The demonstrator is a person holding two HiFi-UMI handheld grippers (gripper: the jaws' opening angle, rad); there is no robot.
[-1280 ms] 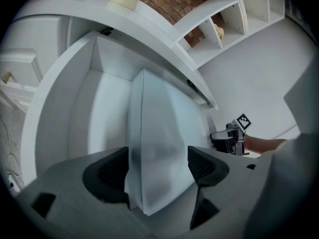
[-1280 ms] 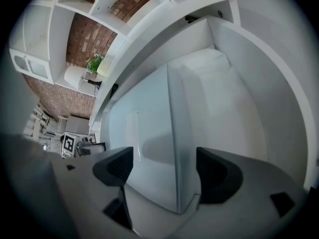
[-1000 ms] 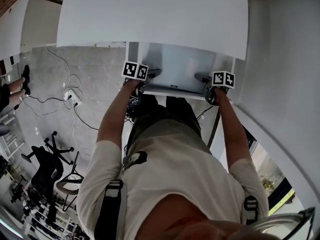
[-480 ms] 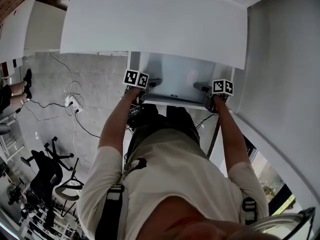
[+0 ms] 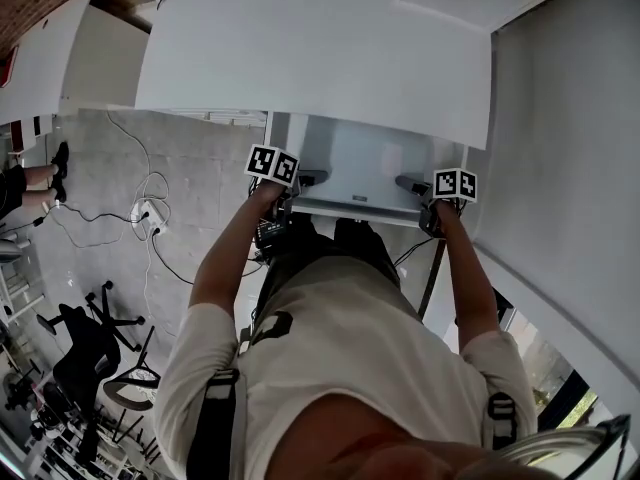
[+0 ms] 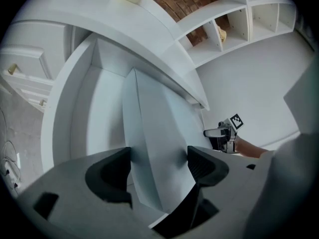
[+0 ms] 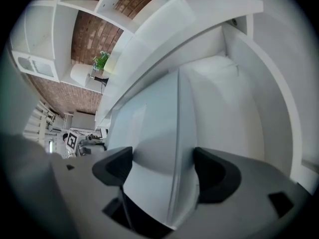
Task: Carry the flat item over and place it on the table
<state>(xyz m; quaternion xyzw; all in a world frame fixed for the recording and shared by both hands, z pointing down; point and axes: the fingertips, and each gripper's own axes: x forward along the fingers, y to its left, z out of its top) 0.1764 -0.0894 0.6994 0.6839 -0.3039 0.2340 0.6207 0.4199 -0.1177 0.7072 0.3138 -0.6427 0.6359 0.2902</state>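
A flat white panel (image 5: 358, 166) hangs level in front of me, partly under the near edge of a big white table (image 5: 310, 53). My left gripper (image 5: 302, 180) is shut on the panel's left end and my right gripper (image 5: 410, 184) on its right end. In the left gripper view the panel (image 6: 157, 148) runs edge-on between the jaws of the left gripper (image 6: 158, 168), with the right gripper (image 6: 222, 136) far off. In the right gripper view the panel (image 7: 159, 133) sits between the black pads of the right gripper (image 7: 162, 171).
A pale wall (image 5: 565, 158) runs close along my right. Cables and a power strip (image 5: 145, 223) lie on the grey floor at left, with an office chair (image 5: 85, 333) further back. White shelving (image 6: 234, 24) and a brick wall (image 7: 94, 39) stand behind the table.
The table has come lower in the head view and more of its far side shows. Both grippers and the panel keep the same hold, shifted slightly right.
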